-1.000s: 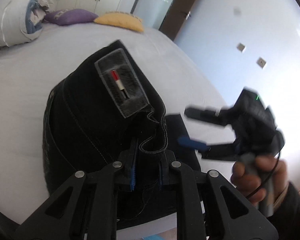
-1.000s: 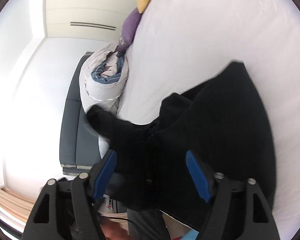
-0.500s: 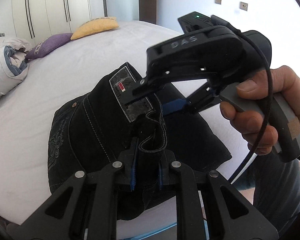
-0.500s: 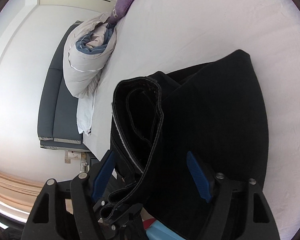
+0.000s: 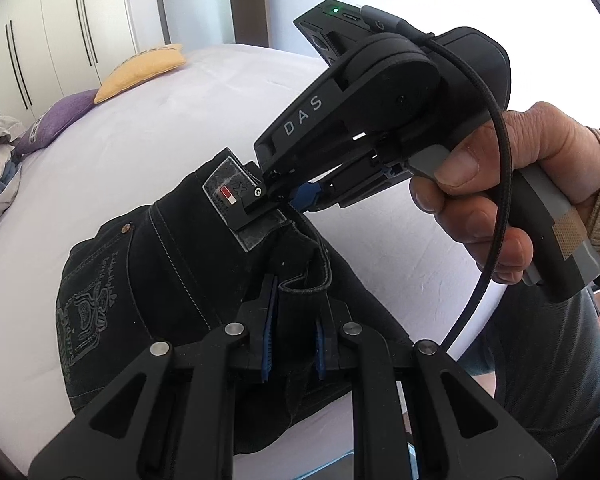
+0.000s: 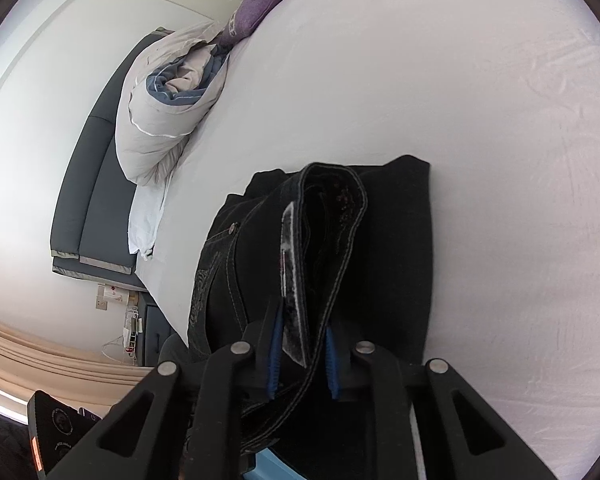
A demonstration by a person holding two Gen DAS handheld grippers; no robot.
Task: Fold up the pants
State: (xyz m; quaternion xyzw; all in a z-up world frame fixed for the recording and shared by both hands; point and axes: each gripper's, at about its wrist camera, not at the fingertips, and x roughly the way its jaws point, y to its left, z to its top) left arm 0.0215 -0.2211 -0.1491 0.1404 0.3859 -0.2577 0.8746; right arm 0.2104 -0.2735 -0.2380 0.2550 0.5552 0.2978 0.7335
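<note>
At frame centre we see the black jeans lying folded on the white bed sheet. Our left gripper, at lower centre, pinches a fold of the waistband. Our right gripper, entering from the upper right, clamps the waistband at the grey label patch. A yellow cushion and a purple cushion lie at upper left.

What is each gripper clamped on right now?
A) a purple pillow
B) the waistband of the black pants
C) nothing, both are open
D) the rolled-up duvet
B: the left gripper and the right gripper both pinch the waistband of the black pants, near the grey label patch.
</note>
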